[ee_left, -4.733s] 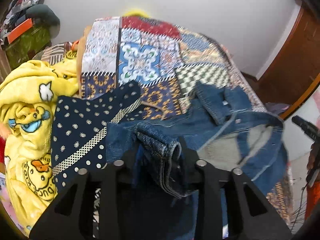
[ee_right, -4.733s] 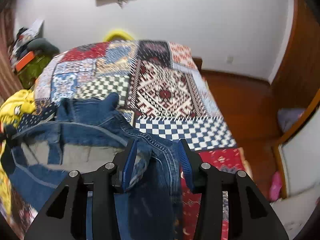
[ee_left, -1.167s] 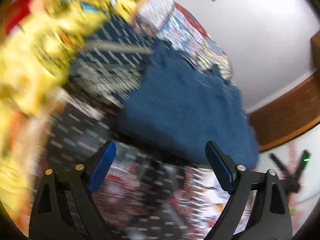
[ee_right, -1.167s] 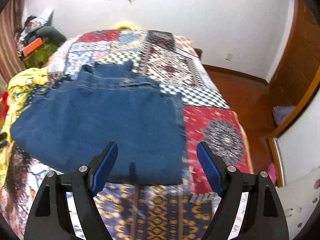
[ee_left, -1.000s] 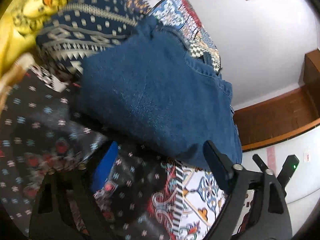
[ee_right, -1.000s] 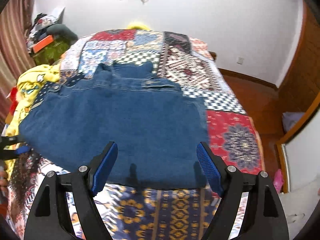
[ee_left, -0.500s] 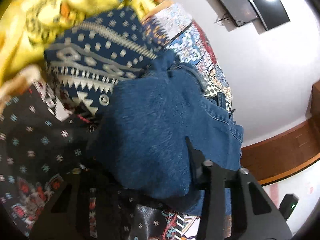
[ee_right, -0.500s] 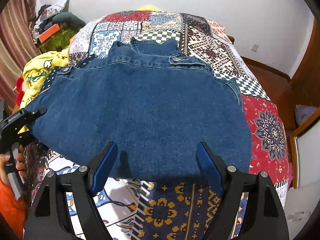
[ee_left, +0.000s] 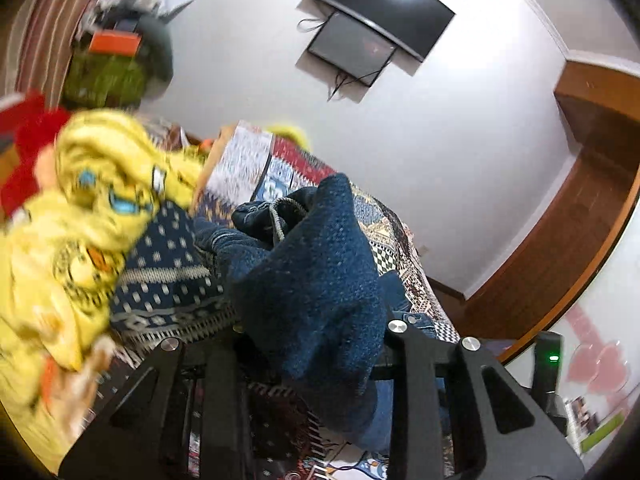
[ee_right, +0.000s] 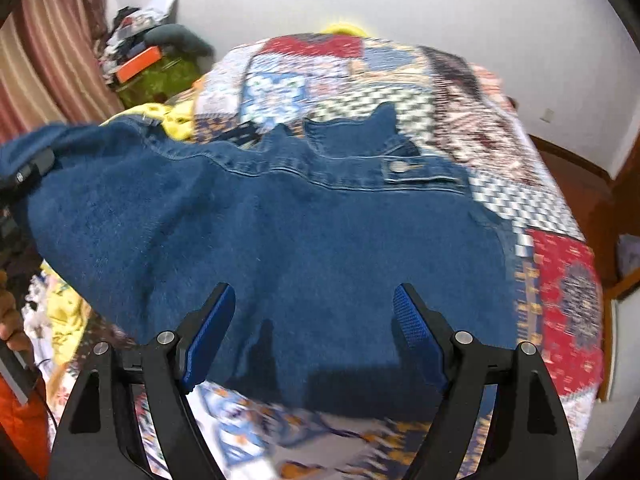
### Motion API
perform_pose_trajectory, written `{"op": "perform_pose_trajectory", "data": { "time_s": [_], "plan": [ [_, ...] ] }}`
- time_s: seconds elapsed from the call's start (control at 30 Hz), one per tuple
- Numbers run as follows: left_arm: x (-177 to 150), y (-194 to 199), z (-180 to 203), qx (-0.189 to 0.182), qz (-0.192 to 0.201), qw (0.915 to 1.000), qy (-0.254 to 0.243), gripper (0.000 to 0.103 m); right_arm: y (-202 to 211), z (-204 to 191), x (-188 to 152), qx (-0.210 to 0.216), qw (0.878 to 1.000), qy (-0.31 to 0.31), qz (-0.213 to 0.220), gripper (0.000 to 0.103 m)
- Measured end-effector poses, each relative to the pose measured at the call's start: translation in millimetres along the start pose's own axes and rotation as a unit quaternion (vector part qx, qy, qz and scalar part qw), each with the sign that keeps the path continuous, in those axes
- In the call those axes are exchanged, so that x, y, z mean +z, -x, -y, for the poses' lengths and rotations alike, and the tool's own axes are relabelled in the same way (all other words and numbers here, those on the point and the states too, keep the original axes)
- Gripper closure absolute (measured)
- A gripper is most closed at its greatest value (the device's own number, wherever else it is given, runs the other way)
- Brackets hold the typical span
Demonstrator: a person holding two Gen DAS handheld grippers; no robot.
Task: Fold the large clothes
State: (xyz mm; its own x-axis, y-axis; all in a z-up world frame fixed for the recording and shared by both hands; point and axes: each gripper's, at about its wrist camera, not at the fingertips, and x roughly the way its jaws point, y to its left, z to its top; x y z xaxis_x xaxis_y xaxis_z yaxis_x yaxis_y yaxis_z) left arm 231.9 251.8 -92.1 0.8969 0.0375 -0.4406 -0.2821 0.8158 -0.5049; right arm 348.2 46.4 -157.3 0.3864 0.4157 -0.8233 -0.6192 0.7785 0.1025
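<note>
A blue denim jacket [ee_right: 300, 224] lies back-up across the patchwork bed cover [ee_right: 560, 272]. My right gripper [ee_right: 314, 332] is open and empty, hovering over the jacket's near hem. My left gripper [ee_left: 308, 344] is shut on the jacket's left edge [ee_left: 320, 280] and lifts it, so the denim bunches up between the fingers and hides the pads. In the right wrist view the left gripper [ee_right: 28, 174] shows at the far left, holding that raised edge.
A yellow cartoon blanket [ee_left: 72, 232] and a navy patterned garment [ee_left: 168, 276] are piled at the bed's left side. A green bag with an orange box [ee_right: 148, 68] stands by the curtain. A screen [ee_left: 380, 36] hangs on the white wall. Wooden floor [ee_right: 572, 176] lies right of the bed.
My left gripper has closed on the jacket's left edge and lifted it. My right gripper stayed open and moved closer over the near hem.
</note>
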Motion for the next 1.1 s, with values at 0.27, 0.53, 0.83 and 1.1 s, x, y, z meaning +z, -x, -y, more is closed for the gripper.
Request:
{"op": "perform_pose_trajectory", "data": {
  "time_s": [0.27, 0.53, 0.83, 1.1],
  "plan": [
    [-7.1, -18.1, 21.2, 0.020, -0.018, 0.9980, -0.057, 0.074, -68.7, -29.6, -4.0, 0.053, 0.996, -0.006, -0.073, 0.022],
    [-1.7, -35.6, 53.3, 0.006, -0.022, 0.9974, -0.068, 0.074, -51.3, -4.4, -7.3, 0.079, 0.993, -0.033, -0.079, 0.021],
    [-20.2, -91.5, 172.1, -0.057, -0.055, 0.9841, -0.159, 0.074, 33.9, 93.0, -40.4, 0.006, 0.993, -0.115, -0.002, 0.021],
    [-138.7, -136.4, 264.1, -0.142, -0.192, 0.9185, -0.315, 0.074, 97.3, 159.1, -74.3, -0.076, 0.981, -0.174, 0.033, 0.021]
  ]
}}
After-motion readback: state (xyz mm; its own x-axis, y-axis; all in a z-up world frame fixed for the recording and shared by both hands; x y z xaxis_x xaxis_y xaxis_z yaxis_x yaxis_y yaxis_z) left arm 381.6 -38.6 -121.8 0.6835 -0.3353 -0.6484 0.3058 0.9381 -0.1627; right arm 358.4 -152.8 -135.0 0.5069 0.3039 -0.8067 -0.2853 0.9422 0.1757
